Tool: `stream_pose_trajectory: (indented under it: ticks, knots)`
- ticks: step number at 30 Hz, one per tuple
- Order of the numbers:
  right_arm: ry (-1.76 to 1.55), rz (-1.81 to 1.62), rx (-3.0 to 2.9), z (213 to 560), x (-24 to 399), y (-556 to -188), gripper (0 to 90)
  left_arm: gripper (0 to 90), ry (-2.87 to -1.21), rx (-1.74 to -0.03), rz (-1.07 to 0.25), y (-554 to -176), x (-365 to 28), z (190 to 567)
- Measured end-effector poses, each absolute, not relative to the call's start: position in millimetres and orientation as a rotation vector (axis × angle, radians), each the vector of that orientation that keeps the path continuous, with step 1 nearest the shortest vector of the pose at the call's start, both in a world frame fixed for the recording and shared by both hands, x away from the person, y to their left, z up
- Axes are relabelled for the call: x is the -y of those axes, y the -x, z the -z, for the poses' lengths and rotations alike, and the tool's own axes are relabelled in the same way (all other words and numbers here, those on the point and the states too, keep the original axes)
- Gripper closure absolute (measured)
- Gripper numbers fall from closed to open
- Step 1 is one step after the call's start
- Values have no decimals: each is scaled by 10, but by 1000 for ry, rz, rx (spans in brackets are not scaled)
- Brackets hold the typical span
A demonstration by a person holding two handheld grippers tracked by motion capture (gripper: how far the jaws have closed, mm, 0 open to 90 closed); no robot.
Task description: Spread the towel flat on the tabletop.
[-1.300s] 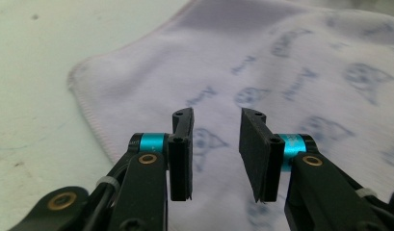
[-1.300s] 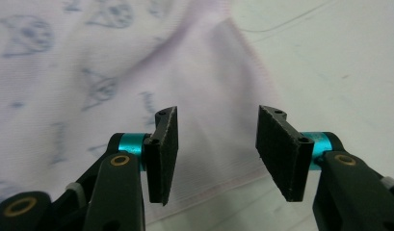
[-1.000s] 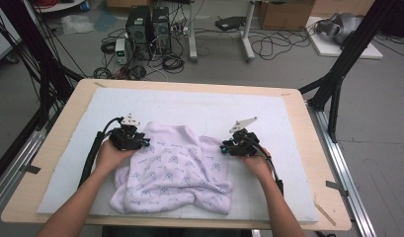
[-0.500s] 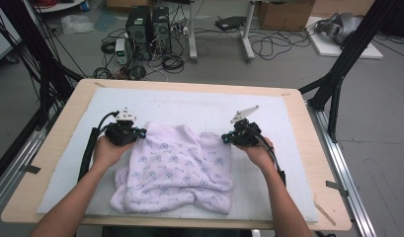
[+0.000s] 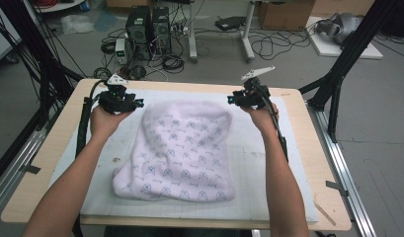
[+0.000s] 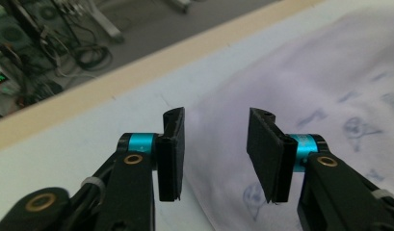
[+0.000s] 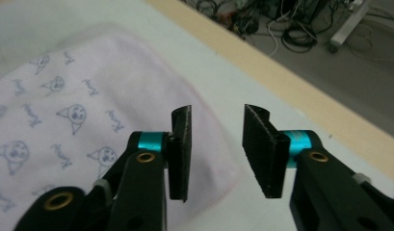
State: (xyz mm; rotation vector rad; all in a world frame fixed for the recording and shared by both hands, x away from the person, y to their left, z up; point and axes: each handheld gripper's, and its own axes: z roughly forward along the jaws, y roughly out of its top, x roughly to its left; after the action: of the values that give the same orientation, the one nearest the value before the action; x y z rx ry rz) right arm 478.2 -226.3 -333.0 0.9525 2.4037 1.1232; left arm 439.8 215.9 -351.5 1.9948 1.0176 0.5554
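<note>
Two tongs hover above the far corners of the pink towel point(image 5: 177, 150), which lies spread on the white mat point(image 5: 288, 197) mid-table point(image 5: 46, 163). High view: left tongs point(image 5: 133, 102) and right tongs point(image 5: 232, 100) flank its far edge, likely just after dropping it flat. Left gripper view: the left tongs have just been opening, nothing between them, towel corner beneath. Right gripper view: right tongs point(image 7: 216, 147) likewise parted and empty above the towel's hem.

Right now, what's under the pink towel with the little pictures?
The pink towel lies on a white mat over the wooden table. Anything beneath its middle is covered, so I cannot tell.
</note>
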Motion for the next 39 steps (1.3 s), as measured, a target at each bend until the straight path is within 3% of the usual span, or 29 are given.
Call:
stream_pose_trajectory:
  ticks: [4,9,17,21,25,26,28,31,39]
  knots:
    - [-978,-1157,-2478,3615,2229,-4617,534,544,-2045,-992,-482,-4237,-2197,3747]
    - [-935,-1205,-2528,3866,2194,-4298,517,496,-2078,-940,-415,-3972,-2231,3924]
    - [-748,-1237,-2644,4117,2109,-3658,469,496,-2123,-854,-331,-3475,-2295,4138]
    - [-655,-1208,-2692,4186,2058,-3383,478,533,-2180,-825,-308,-3318,-2303,4259]
    - [-695,-1089,-2744,4321,2011,-3316,439,663,-2226,-786,-286,-3310,-2229,4367]
    - [-708,-1056,-2767,4362,1991,-3327,454,704,-2226,-786,-286,-3310,-2229,4367]
    - [-673,-1083,-2707,4397,1987,-3290,596,837,-2242,-763,-295,-3310,-2196,4368]
    - [-678,-1142,-2722,4411,2019,-3327,854,873,-2232,-776,-275,-3329,-2208,4358]
    - [-681,-1189,-2696,4289,2133,-3410,875,878,-2101,-811,-312,-3362,-2335,4170]
